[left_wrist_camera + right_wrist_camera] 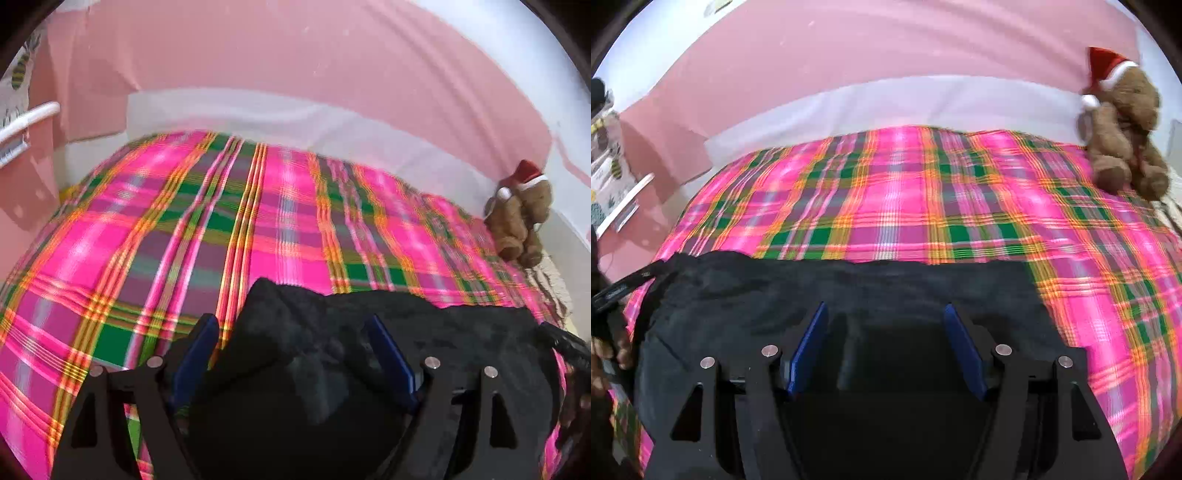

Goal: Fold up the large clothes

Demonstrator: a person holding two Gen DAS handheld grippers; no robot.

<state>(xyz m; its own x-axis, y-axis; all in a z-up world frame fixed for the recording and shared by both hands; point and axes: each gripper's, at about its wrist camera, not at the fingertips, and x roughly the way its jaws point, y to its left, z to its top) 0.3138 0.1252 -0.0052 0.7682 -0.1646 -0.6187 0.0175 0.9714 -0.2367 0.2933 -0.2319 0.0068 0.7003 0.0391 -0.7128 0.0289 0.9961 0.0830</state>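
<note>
**Two grippers poised over a dark garment on the bed**

Both the left gripper (291, 354) and the right gripper (884, 343) are hovering with jaws standing wide, gripping nothing. A black, soft, fleecy garment (849, 291) is lying along the near edge of the plaid bedspread (923, 206), bunched into a hump at its left end. Judging by this, a fold is being set up; next, each gripper needs an edge to pinch.
</note>
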